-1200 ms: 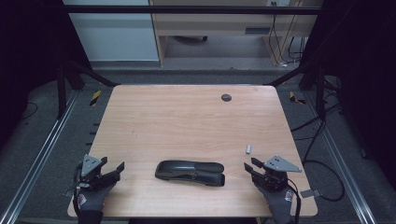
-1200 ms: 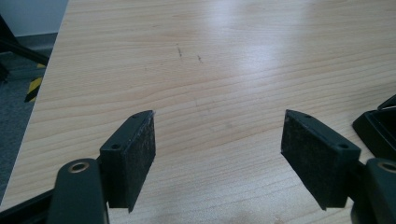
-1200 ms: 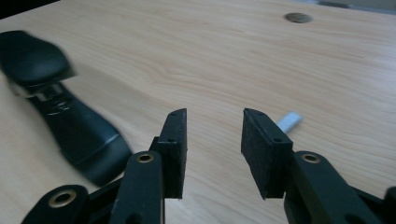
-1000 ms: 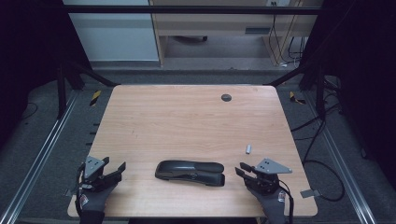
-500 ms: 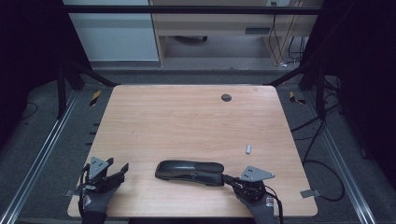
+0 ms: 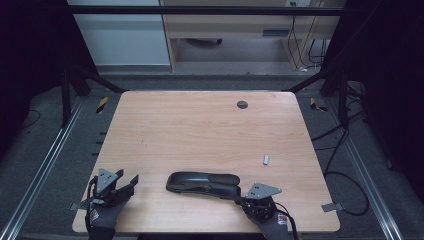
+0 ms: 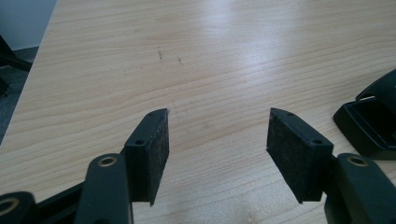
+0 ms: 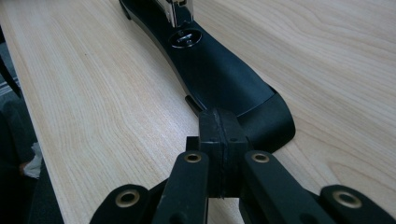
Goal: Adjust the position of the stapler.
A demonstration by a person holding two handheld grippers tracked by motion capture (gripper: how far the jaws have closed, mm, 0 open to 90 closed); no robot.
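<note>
1. A lab or test room is suggested: the wooden counter (image 6: 210,135) is flanked by metal rails (image 6: 45,170) on grey carpet.
2. Beyond the counter, a desk (image 6: 235,25) is seen.
3. Right of the counter, loose cables (image 6: 345,150) are seen.

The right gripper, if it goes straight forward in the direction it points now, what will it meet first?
Most likely the black stapler. The right gripper has its jaws shut, pad against pad, with the tips at the stapler's near rounded end. Whether they already touch it cannot be told; depth is unclear there.
</note>
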